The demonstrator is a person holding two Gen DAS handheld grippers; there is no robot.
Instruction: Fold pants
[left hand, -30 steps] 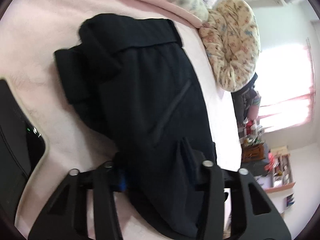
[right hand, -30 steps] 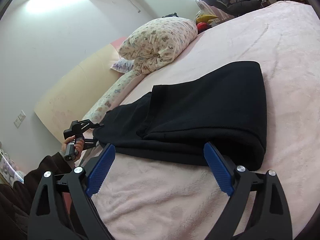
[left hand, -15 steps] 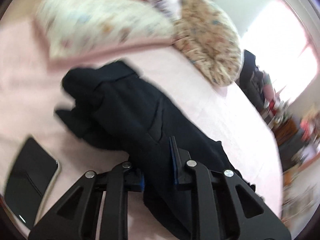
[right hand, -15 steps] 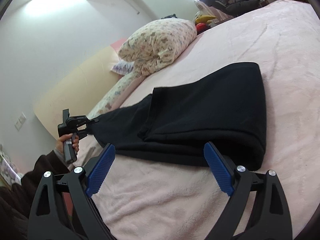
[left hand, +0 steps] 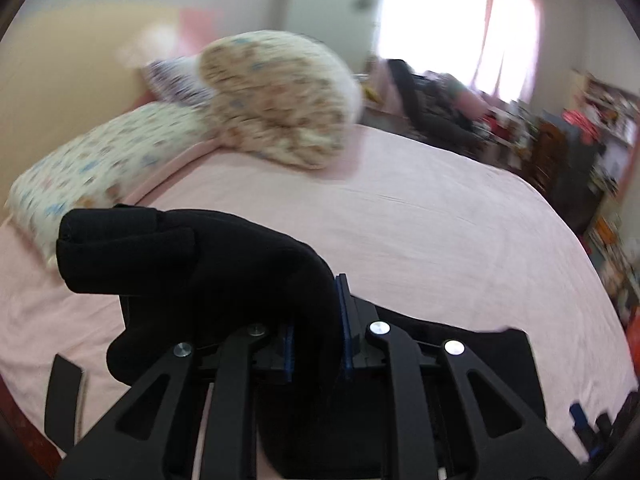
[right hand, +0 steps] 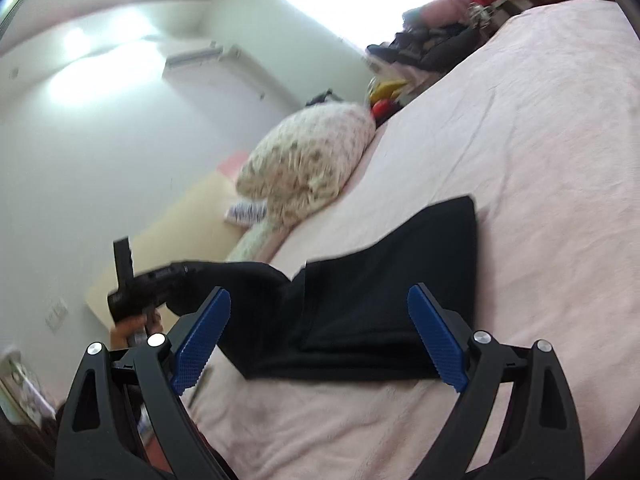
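The black pants [left hand: 180,264] lie partly folded on the pink bed [left hand: 440,220]. My left gripper [left hand: 316,340] has a bunch of the black cloth between its blue pads, and its jaws are closing on it. That end of the pants is lifted off the bed and droops to the left. In the right wrist view the left gripper [right hand: 160,280] holds the raised end at the left, with a person's hand [right hand: 132,326] under it. The folded part of the pants [right hand: 380,292] rests flat on the bed. My right gripper [right hand: 320,340] stands open just short of the fold, with nothing between its pads.
A floral cushion [left hand: 276,104] and a long floral pillow [left hand: 92,164] lie at the head of the bed. A flat dark device [left hand: 64,396] sits near the bed's left edge. Cluttered shelves [left hand: 580,140] and a chair stand past the far side.
My left gripper narrowed on the cloth, rolled and rose, lifting that end of the pants off the bed. The right gripper shifted slightly and stayed open.
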